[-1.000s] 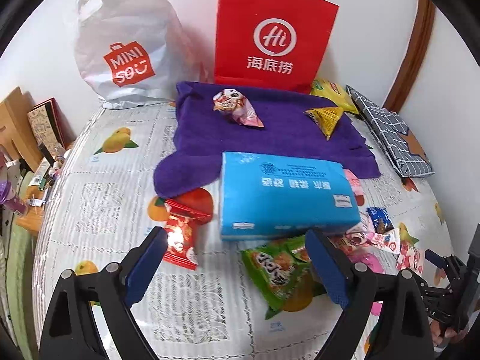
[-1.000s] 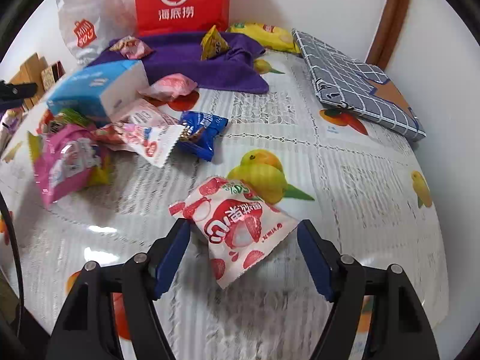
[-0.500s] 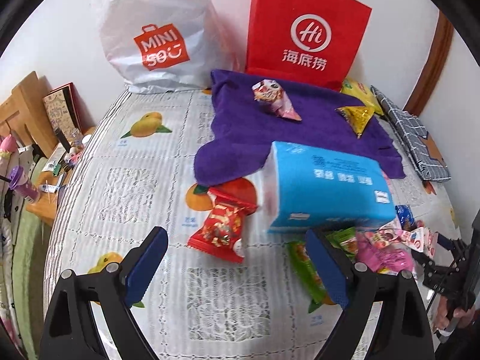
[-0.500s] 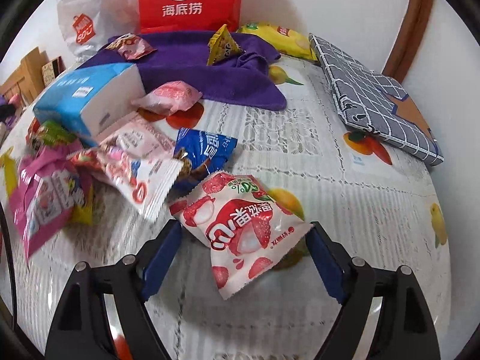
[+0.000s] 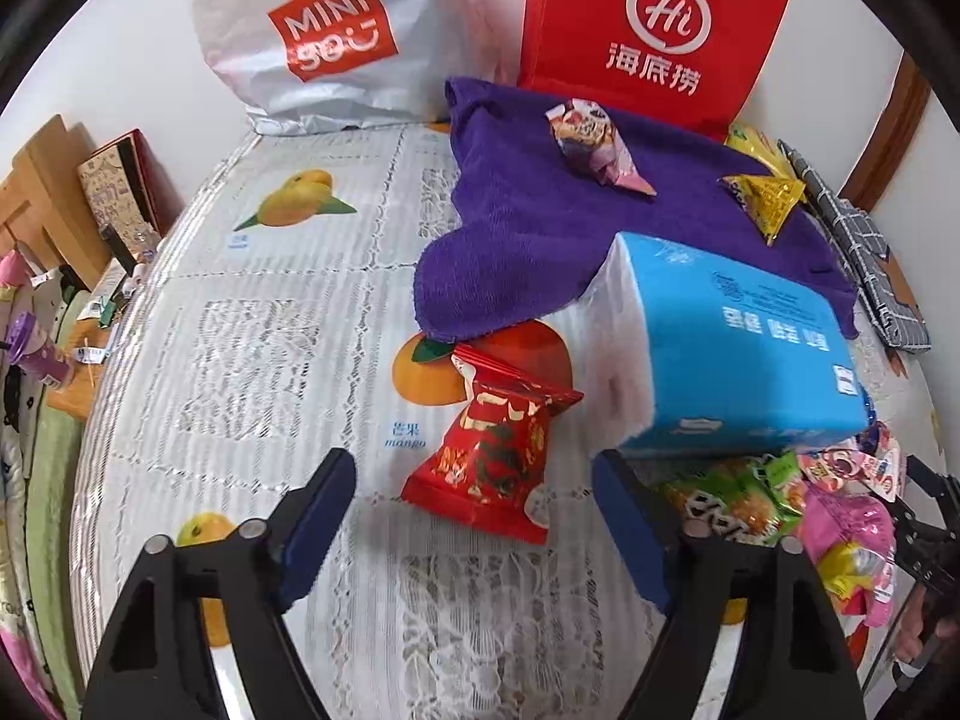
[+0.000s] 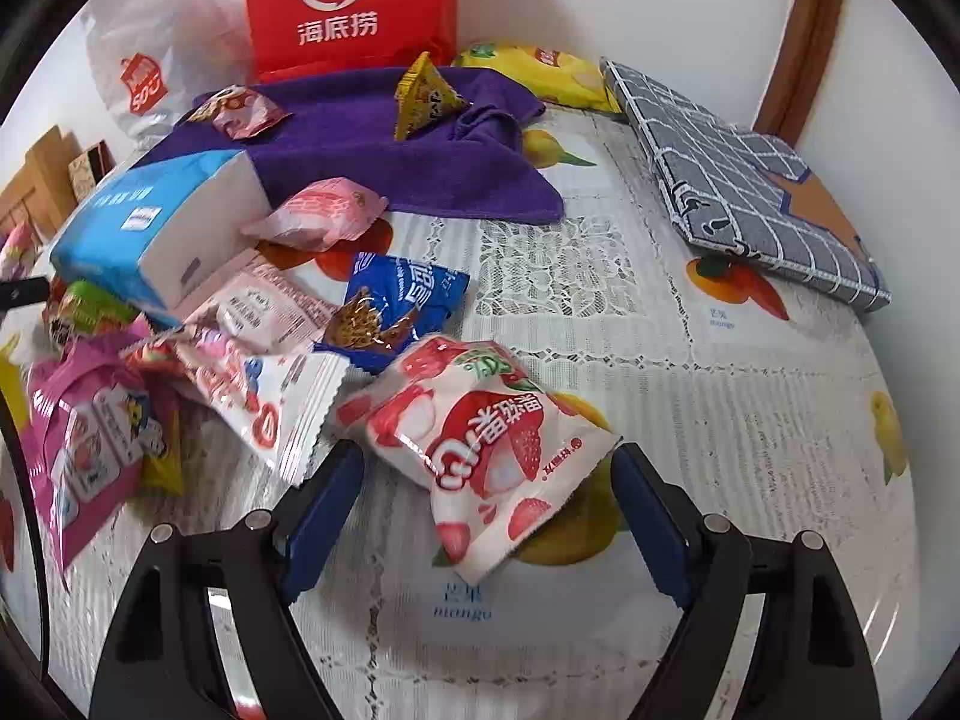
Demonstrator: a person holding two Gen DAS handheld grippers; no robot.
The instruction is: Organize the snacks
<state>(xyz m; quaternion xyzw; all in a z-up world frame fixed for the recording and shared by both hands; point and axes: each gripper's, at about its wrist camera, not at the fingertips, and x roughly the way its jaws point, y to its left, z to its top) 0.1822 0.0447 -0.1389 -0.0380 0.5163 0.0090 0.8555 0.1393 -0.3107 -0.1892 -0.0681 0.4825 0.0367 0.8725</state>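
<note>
My left gripper is open, its jaws either side of a red snack packet lying on the table just ahead. My right gripper is open around the near end of a white strawberry-print packet. A purple towel at the back carries a pink-and-white packet and a yellow triangular packet. A pile of snacks lies by a blue tissue pack: a blue packet, a pink packet, a green packet.
A red paper bag and a white Miniso bag stand against the back wall. A grey checked pouch and a yellow chip bag lie at the back right. The table's left edge drops to clutter.
The left gripper swung left, bringing the red packet between its jaws. The right gripper moved forward, so the strawberry packet now lies between its fingertips.
</note>
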